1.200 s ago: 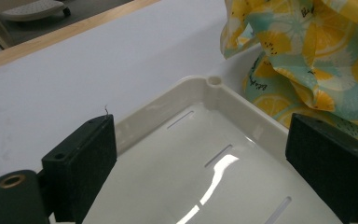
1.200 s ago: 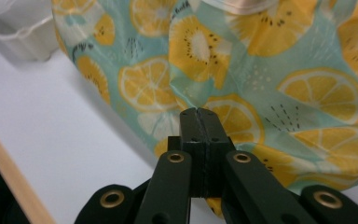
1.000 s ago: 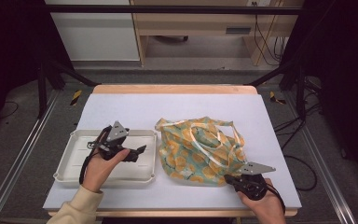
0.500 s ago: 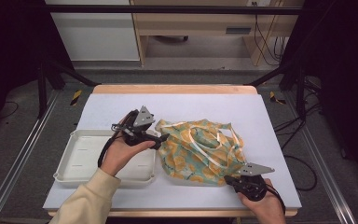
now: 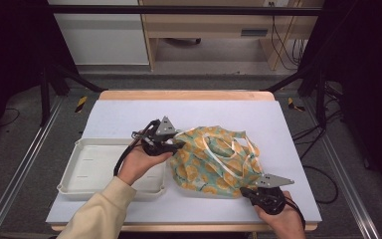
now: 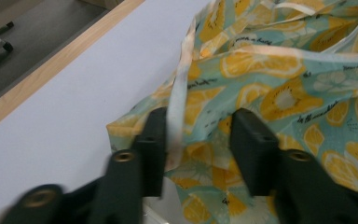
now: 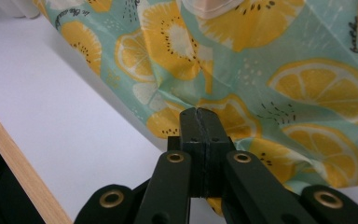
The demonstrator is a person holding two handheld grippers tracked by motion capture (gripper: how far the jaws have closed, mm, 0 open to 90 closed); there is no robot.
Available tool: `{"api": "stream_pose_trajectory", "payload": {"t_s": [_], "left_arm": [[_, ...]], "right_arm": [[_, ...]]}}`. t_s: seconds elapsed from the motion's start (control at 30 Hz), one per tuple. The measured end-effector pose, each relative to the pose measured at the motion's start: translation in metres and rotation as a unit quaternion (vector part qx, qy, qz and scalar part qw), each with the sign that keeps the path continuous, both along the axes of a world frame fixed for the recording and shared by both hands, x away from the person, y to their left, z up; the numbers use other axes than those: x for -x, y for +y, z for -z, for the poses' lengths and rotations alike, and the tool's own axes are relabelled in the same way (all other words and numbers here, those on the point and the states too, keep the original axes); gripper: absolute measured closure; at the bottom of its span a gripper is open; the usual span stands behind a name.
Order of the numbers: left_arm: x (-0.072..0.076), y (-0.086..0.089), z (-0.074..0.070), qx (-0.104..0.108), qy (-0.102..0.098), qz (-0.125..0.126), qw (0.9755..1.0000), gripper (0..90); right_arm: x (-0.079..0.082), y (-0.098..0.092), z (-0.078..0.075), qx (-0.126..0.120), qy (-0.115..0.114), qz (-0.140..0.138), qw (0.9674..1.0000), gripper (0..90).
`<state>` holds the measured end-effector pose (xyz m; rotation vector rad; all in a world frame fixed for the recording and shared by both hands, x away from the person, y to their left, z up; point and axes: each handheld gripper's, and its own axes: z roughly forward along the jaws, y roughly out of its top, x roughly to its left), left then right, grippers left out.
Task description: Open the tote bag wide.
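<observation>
Nearest the person, the right gripper [image 5: 243, 190] was clamped fully closed on the near right edge of the lemon-print cloth bag [image 5: 214, 162], which lay crumpled on the white table mat [image 5: 298, 149] just right of the empty white tray [image 5: 87, 169]. Farther in, the left gripper [image 5: 179, 145] had its jaws closing, partly closed around the bag's far left corner and a pale strap [image 6: 177, 107], pads not visibly pressing. That bite looked shallow, so catching only the strap could let the corner slip free on lifting.
</observation>
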<state>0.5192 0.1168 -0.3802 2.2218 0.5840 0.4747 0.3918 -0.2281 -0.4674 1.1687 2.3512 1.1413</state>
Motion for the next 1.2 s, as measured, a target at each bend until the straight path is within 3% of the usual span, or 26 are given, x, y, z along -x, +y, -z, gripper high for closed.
{"api": "stream_pose_trajectory", "payload": {"t_s": [0.03,0.07,0.1,0.2,0.27,0.3,0.33,0.37,0.4,0.43,0.5,0.53,0.57,0.67,0.77,1.0,1.07,1.1,1.13,1.2], "left_arm": [[0.004,0.003,0.003,0.009,0.000,-0.001,1.0000,78.4],[0.004,0.003,0.003,0.009,0.000,-0.001,1.0000,81.2],[0.014,0.010,0.007,0.017,-0.002,0.000,0.9999,83.0],[0.027,0.017,0.014,0.017,-0.004,0.006,0.9998,84.6],[0.043,0.023,0.023,0.018,-0.006,0.005,0.9998,84.9],[0.058,0.029,0.033,0.020,-0.010,0.005,0.9998,85.0],[0.058,0.029,0.033,0.020,-0.010,0.005,0.9998,85.2],[0.066,0.030,0.043,-0.001,-0.014,0.007,0.9999,85.3],[0.066,0.030,0.043,-0.001,-0.014,0.007,0.9999,85.3],[0.069,0.030,0.047,-0.022,-0.026,0.005,0.9994,85.3],[0.072,0.027,0.049,-0.020,-0.022,0.007,0.9995,85.4],[0.072,0.027,0.049,-0.020,-0.022,0.007,0.9995,85.5],[0.073,0.025,0.051,-0.024,-0.021,0.010,0.9994,85.4],[0.075,0.027,0.052,-0.015,-0.016,0.007,0.9997,85.5],[0.074,0.031,0.053,-0.008,-0.011,0.005,0.9999,85.4],[0.073,0.034,0.057,0.003,0.003,0.001,1.0000,85.4],[0.074,0.032,0.057,0.001,0.004,0.004,1.0000,85.5],[0.074,0.031,0.058,-0.001,0.004,0.005,1.0000,85.5],[0.074,0.031,0.058,-0.001,0.004,0.005,1.0000,85.5],[0.075,0.031,0.057,-0.001,0.005,0.008,1.0000,85.6]], "right_arm": [[0.000,-0.001,0.000,-0.002,-0.005,0.003,1.0000,90.0],[0.000,-0.001,0.000,-0.003,-0.005,0.004,1.0000,90.0],[0.000,-0.002,0.000,-0.004,-0.007,0.005,1.0000,90.0],[0.000,-0.003,-0.001,-0.004,-0.008,0.010,0.9999,90.0],[0.000,-0.004,-0.001,-0.006,-0.012,0.015,0.9998,89.3],[0.000,-0.004,-0.001,-0.006,-0.013,0.018,0.9997,88.8],[0.000,-0.005,-0.001,-0.006,-0.014,0.019,0.9997,87.9],[0.000,-0.005,-0.001,-0.006,-0.017,0.020,0.9996,86.2],[0.000,-0.005,-0.001,-0.006,-0.017,0.020,0.9996,86.2],[0.001,-0.005,-0.003,-0.009,-0.020,0.023,0.9995,80.5],[0.002,-0.005,-0.005,-0.005,-0.028,0.028,0.9992,71.8],[0.002,-0.005,-0.005,-0.005,-0.028,0.028,0.9992,71.8],[0.003,-0.005,-0.009,-0.003,-0.035,0.036,0.9988,60.6],[0.006,-0.007,-0.019,-0.006,-0.051,0.051,0.9974,44.1],[0.009,-0.009,-0.029,-0.012,-0.054,0.059,0.9967,34.3],[0.002,-0.017,-0.055,-0.021,-0.069,0.067,0.9951,27.9],[-0.008,-0.019,-0.064,-0.014,-0.072,0.075,0.9945,29.2],[-0.020,-0.017,-0.072,-0.008,-0.075,0.081,0.9939,31.6],[-0.020,-0.017,-0.072,-0.008,-0.075,0.081,0.9939,31.6],[-0.042,-0.011,-0.078,0.005,-0.073,0.092,0.9931,35.4]]}}
